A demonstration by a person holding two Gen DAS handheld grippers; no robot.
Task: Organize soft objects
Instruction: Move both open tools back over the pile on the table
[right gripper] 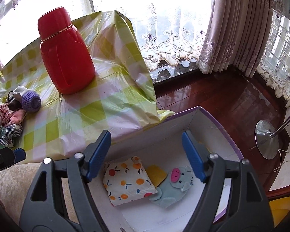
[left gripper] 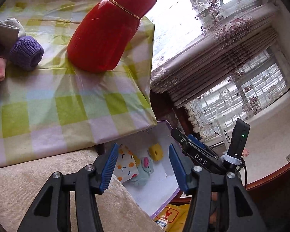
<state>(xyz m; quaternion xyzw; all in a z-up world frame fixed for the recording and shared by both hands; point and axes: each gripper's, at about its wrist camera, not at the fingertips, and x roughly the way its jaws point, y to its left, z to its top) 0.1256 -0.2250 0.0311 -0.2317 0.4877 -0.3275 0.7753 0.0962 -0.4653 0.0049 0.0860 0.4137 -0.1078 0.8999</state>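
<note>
Down inside the white box point(right gripper: 208, 119) lie 3 soft things: an orange-print pillow point(right gripper: 128, 181), a yellow sponge point(right gripper: 156, 173) and a blue pig toy point(right gripper: 174, 185). Both the left gripper point(left gripper: 143, 166) and the right gripper point(right gripper: 146, 156) are spread wide, holding nothing.

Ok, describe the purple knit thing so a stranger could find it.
On the checked tablecloth, left of the red flask, sits a heap of cloth. The purple roll lies at the heap's flask-side edge: the only ribbed knit piece there, with a hollow end.
</note>
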